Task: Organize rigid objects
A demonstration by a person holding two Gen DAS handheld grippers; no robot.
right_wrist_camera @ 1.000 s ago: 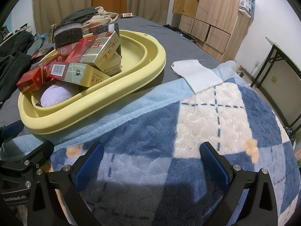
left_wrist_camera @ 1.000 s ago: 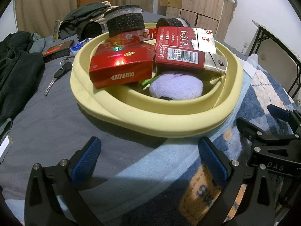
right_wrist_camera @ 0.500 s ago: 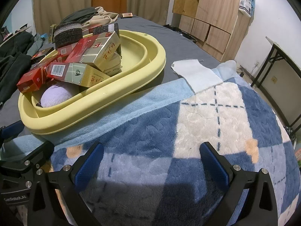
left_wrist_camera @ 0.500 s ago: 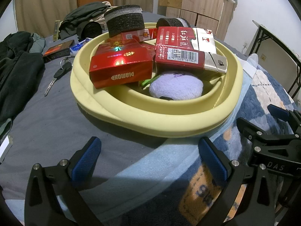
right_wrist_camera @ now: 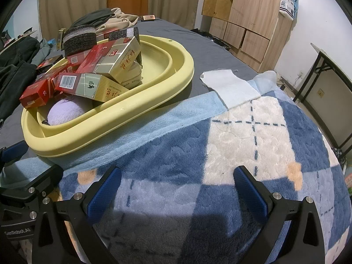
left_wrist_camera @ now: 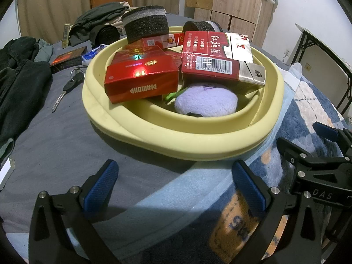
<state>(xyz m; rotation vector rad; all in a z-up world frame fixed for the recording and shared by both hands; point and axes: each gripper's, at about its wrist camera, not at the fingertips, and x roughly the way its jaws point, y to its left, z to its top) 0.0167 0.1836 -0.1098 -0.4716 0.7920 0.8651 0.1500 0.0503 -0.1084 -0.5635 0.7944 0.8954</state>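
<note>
Covering the bed (right_wrist_camera: 215, 50): checked blanket (right_wrist_camera: 242, 136).

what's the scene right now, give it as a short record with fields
surface: bed with grey sheet and blue checked blanket
container: yellow basin, partly on the blanket edge
in basin: red DIAMOND box, barcode carton, purple plush, black foam roll on top of the boxes
outside basin: key, white cloth, dark clothes
left gripper: open, empty, near the basin's front rim
right gripper: open, empty, over the blanket
</note>
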